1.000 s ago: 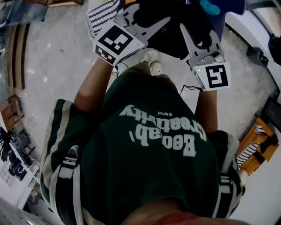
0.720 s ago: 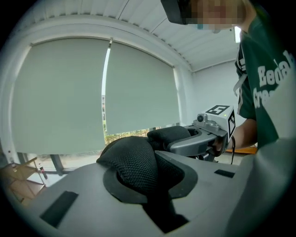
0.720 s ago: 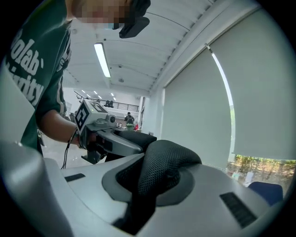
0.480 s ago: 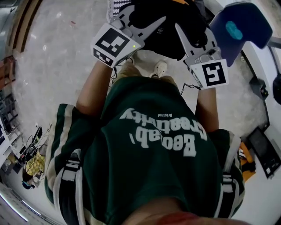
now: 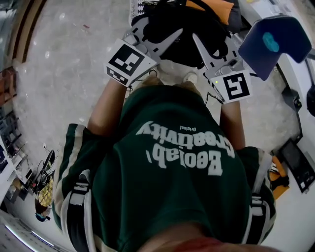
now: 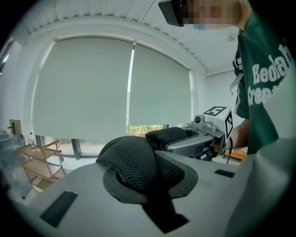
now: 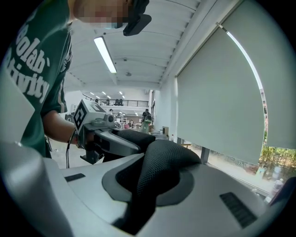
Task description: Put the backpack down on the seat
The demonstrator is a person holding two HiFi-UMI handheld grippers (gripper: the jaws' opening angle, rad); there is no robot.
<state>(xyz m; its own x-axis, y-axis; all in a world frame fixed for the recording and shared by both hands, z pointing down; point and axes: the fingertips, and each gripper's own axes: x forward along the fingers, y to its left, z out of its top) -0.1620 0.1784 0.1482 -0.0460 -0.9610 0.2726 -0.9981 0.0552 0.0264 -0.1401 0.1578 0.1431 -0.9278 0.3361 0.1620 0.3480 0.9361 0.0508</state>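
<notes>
A black backpack [image 5: 184, 29] hangs in front of my body at the top of the head view, above the pale floor. My left gripper [image 5: 160, 27] is shut on one black mesh shoulder strap [image 6: 138, 159], which bulges up out of its jaws. My right gripper [image 5: 216, 38] is shut on the other mesh strap [image 7: 162, 169]. Each gripper view shows the other gripper close by, also on the padded strap: the right gripper [image 6: 201, 139] and the left gripper [image 7: 106, 134]. A blue chair [image 5: 273, 44] with a teal patch stands at the upper right, just beyond the right gripper.
An orange object [image 5: 216, 7] and striped cloth lie behind the backpack. White furniture and dark items [image 5: 298, 165] line the right side. A wooden shelf rack [image 6: 39, 159] stands by windows with drawn blinds. My shoe [image 5: 189, 78] shows under the backpack.
The floor has slid under me and the blue chair has come into view at the upper right, close to the right gripper. Both grippers still hold the backpack straps.
</notes>
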